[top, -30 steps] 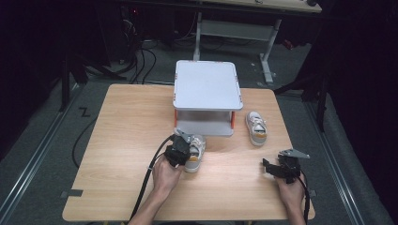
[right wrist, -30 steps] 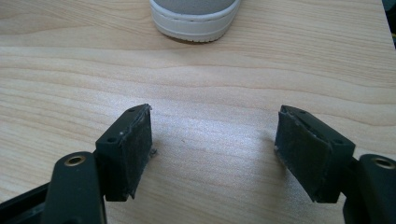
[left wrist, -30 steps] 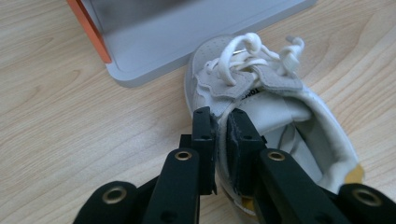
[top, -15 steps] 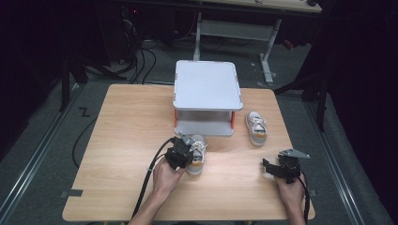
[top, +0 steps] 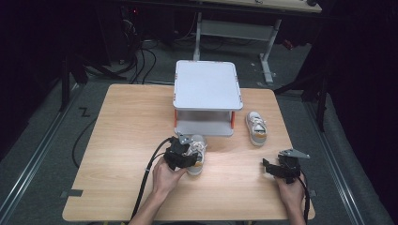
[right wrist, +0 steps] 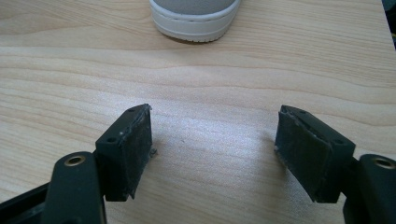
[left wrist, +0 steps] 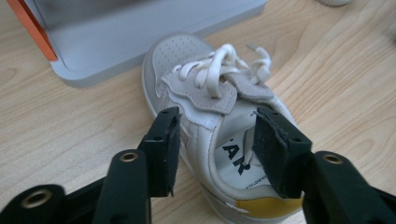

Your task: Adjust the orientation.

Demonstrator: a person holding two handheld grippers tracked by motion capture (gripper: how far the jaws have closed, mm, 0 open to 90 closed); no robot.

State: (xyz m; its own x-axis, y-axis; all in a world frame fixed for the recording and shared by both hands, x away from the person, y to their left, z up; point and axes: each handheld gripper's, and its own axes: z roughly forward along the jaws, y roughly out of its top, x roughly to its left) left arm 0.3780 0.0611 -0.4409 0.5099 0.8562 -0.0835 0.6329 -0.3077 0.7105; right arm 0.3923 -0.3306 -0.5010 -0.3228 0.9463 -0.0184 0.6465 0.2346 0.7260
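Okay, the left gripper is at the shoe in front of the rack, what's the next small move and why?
Probably lift the left gripper back off the shoe. Its jaws have just been opening and now straddle one side wall without pressing, one jaw inside the opening, and the shoe rests flat on the table before the rack.

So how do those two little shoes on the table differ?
The near shoe sits in front of the grey rack, between the open jaws of the left gripper; the far shoe stands beside the rack, untouched. The near shoe shows a yellow heel. Both are grey and white, laced.
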